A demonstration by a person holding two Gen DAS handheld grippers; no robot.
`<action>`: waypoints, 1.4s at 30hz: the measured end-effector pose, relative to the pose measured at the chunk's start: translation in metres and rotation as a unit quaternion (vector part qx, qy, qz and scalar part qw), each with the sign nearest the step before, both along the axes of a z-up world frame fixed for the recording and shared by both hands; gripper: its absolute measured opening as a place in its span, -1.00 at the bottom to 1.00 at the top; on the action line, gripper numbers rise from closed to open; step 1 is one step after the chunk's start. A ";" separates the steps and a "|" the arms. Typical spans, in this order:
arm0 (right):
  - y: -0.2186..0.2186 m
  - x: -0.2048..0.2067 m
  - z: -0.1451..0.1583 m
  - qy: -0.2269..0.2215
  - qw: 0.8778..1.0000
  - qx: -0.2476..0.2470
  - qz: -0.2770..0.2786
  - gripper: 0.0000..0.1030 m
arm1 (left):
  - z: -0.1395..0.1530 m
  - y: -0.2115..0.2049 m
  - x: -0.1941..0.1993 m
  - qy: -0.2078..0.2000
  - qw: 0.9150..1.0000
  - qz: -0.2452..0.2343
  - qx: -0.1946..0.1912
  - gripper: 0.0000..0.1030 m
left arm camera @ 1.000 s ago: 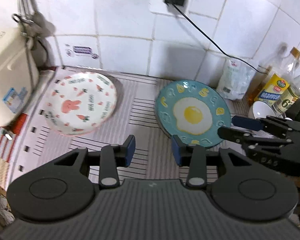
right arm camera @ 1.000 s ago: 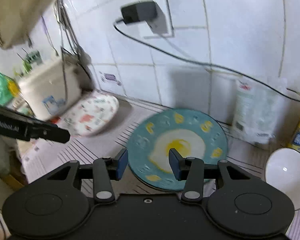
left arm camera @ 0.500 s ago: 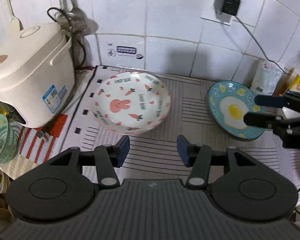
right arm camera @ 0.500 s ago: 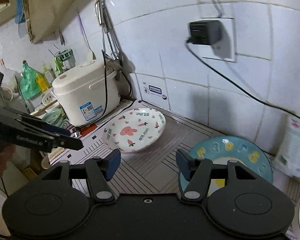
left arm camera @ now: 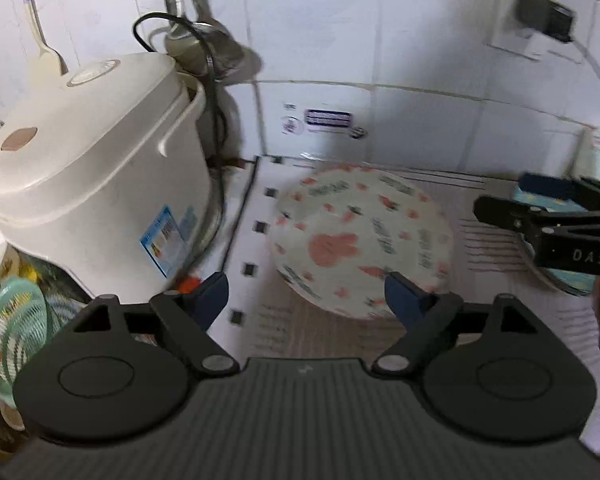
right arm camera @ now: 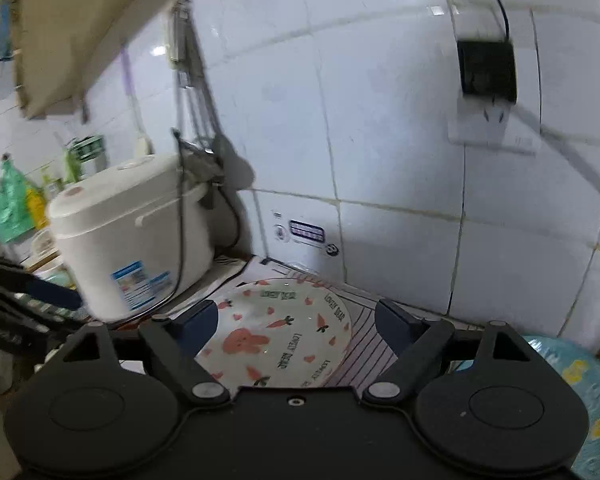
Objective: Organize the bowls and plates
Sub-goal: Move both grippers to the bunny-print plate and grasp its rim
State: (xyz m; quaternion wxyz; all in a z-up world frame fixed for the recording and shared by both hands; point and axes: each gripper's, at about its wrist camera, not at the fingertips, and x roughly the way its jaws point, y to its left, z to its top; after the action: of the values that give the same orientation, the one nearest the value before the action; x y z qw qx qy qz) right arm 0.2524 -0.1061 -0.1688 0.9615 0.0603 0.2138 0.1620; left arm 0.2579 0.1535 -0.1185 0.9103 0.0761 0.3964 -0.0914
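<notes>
Bunny plate [left arm camera: 360,240] lies flat on striped mat [left arm camera: 480,248], next to white rice cooker [left arm camera: 88,184] by the tiled wall. Left gripper [left arm camera: 306,300] jaws opening, nothing gripped. Right gripper [right arm camera: 296,320] jaws also opening, empty, above plate. Blue egg plate [right arm camera: 588,392] further right.

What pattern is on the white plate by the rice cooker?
Pink rabbit, carrots and hearts on white plate; clearest in the right wrist view.
</notes>
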 end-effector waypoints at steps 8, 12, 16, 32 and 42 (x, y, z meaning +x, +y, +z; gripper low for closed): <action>0.011 0.047 -0.049 0.093 0.993 0.046 -0.054 0.59 | -0.053 0.020 0.052 0.021 0.998 0.037 -0.052 0.81; 0.014 0.061 -0.071 0.136 0.987 0.061 -0.063 0.22 | -0.073 0.019 0.066 0.033 0.997 0.053 -0.056 0.76; 0.018 0.072 -0.081 0.171 0.981 0.064 -0.057 0.17 | -0.083 0.010 0.074 0.044 0.997 0.037 -0.046 0.70; 0.014 0.076 -0.086 0.200 0.972 0.096 -0.077 -0.62 | -0.110 0.006 0.089 0.094 0.990 0.031 -0.098 -0.37; 0.007 0.072 -0.087 0.208 0.967 0.133 -0.069 -0.64 | -0.096 0.005 0.092 0.106 0.992 -0.010 -0.071 -0.37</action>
State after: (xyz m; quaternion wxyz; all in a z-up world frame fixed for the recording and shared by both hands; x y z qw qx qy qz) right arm 0.3240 -0.0990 -0.2553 0.8881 0.2343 0.3809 0.1059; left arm 0.3494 0.1587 -0.2141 0.8654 0.0053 0.4820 -0.1364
